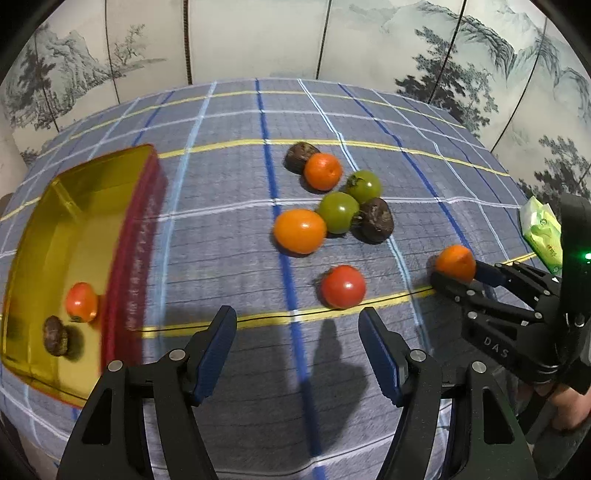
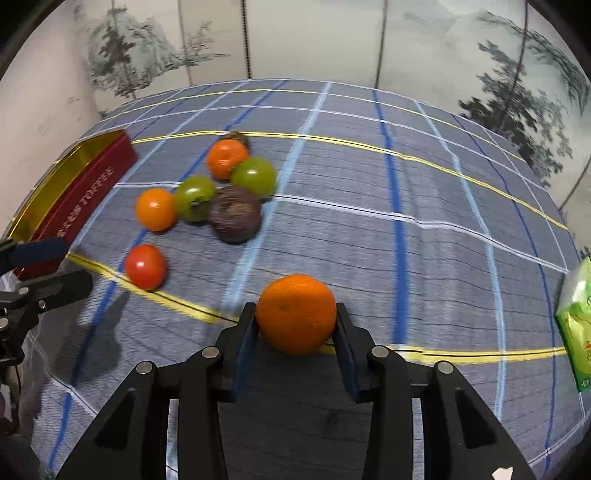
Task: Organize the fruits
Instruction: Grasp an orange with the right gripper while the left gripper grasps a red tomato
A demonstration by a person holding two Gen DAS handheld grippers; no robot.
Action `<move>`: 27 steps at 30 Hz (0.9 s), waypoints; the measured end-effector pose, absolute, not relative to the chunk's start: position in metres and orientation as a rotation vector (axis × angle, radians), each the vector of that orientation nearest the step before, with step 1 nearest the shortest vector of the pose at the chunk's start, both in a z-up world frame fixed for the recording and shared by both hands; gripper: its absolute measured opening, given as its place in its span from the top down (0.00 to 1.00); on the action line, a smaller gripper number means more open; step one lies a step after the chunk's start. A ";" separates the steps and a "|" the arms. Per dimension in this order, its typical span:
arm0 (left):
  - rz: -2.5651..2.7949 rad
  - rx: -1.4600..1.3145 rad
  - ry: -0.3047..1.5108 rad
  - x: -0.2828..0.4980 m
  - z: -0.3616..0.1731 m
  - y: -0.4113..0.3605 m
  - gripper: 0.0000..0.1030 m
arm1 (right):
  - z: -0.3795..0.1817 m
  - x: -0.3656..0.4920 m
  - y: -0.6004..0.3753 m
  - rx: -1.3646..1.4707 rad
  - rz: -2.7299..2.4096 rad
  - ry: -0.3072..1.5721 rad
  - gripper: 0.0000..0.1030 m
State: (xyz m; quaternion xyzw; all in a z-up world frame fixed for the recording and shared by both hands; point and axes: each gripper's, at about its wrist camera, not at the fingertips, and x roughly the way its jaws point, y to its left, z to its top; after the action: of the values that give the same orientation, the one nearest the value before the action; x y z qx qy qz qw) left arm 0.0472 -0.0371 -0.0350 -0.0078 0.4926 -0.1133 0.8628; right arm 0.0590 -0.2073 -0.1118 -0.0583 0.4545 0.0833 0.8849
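My right gripper (image 2: 296, 314) is shut on an orange mandarin (image 2: 295, 314), held just above the checked cloth; it also shows in the left wrist view (image 1: 455, 263). My left gripper (image 1: 297, 323) is open and empty, just in front of a red tomato (image 1: 342, 286). Beyond it lies a cluster: two orange fruits (image 1: 300, 230), two green tomatoes (image 1: 338, 212) and two dark brown fruits (image 1: 376, 219). A gold tin with red sides (image 1: 129, 236) stands at the left and holds a red tomato (image 1: 81, 302) and a brown fruit (image 1: 55, 335).
A green tissue pack (image 1: 543, 232) lies at the table's right edge. The blue checked cloth (image 2: 424, 192) covers the table. A painted folding screen (image 1: 258, 33) stands behind the table.
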 end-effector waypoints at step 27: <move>-0.234 -0.052 1.101 0.077 -0.060 -0.074 0.68 | -0.116 0.061 -0.236 -0.067 0.154 0.931 0.64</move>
State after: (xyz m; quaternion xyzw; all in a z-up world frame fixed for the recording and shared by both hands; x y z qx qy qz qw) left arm 0.0775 -0.0744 -0.0599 -0.0246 0.5217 -0.1109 0.8455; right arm 0.0613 -0.2363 -0.1156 -0.0321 0.4485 0.0742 0.8901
